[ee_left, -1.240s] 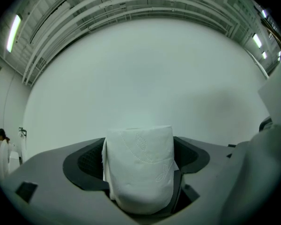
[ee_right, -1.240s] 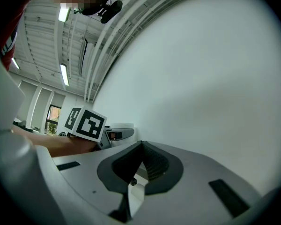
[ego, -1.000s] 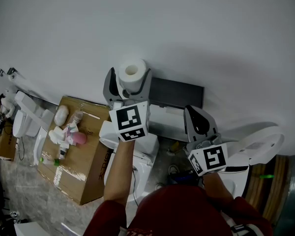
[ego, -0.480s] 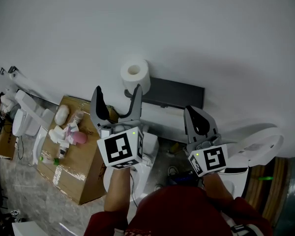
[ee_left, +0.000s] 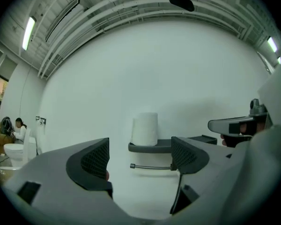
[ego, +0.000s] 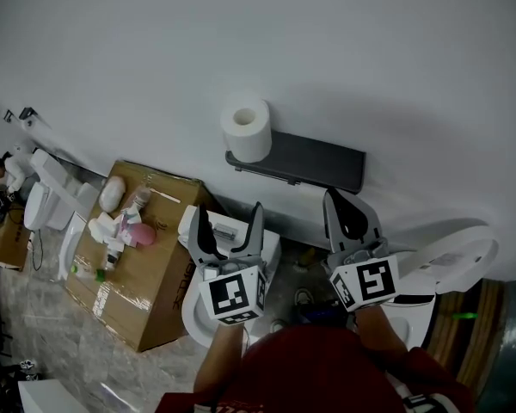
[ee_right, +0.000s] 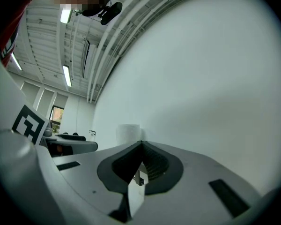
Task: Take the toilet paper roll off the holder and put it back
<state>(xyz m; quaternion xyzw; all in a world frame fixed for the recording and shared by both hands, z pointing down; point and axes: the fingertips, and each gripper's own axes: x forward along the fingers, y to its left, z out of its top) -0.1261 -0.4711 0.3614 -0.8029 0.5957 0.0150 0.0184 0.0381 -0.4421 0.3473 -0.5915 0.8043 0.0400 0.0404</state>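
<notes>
Left claw (ego: pixel 230 224): wide open and empty; its own view shows nothing between the jaws.
Right claw (ego: pixel 351 222): pressed shut on nothing, just to the right of your left claw.
Roll (ego: pixel 246 127): upright on the left end of the holder's shelf (ego: pixel 318 162), ahead of and above your left claw and well apart from it. In the left gripper view it sits centred in the gap between the jaws.
Bar (ee_left: pixel 152 166): a thin rod under the shelf, bare, straight ahead of the left claw and just below the roll.
Step in hand: the roll is on the holder and neither claw touches it, so this looks like a pause either side of a lift. I cannot tell which.
Doing it well: if you go in, keep the roll centred as it is now and keep the jaws wide enough to span it. Close on its sides at mid-height, and gently, since soft paper will likely dent. Lift straight up before you draw back.
Setting down: land it flat, in from the shelf's left edge.
Right claw's part: hold it off to the right, away from the shelf.
</notes>
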